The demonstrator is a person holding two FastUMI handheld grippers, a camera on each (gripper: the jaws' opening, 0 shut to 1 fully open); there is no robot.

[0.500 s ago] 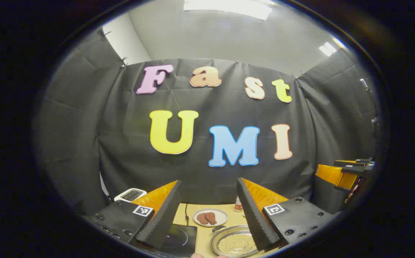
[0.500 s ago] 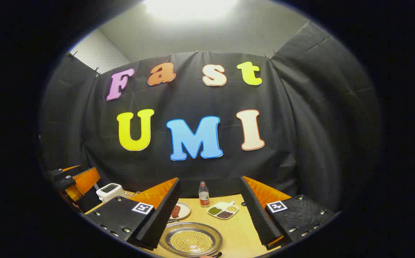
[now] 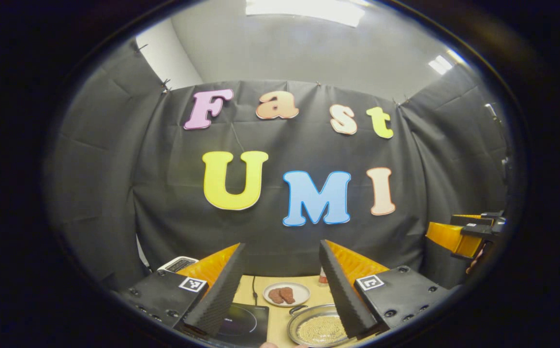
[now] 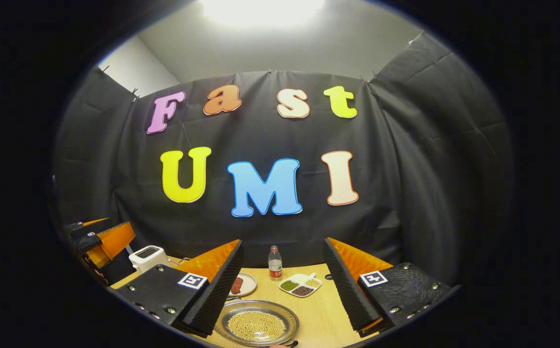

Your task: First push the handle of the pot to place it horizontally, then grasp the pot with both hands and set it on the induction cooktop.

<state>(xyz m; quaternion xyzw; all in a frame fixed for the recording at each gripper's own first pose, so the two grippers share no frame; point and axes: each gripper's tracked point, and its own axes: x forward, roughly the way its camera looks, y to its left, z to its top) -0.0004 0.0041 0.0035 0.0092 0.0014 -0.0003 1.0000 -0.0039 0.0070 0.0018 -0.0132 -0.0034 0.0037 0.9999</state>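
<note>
Both cameras ride high above the near edge of the wooden table, facing the booth's black back wall nearly level, so the tabletop sits low in each. The left gripper view looks down past the induction cooktop and pot; the right gripper view stands further right. Shared ground: the pot, the meat plate, the toaster, and the wall.

pot: right side behind left gripper's finger, handle only partly seen | induction cooktop: near edge cut off | bottle: mostly hidden | toaster: lower part hidden behind right gripper
</note>
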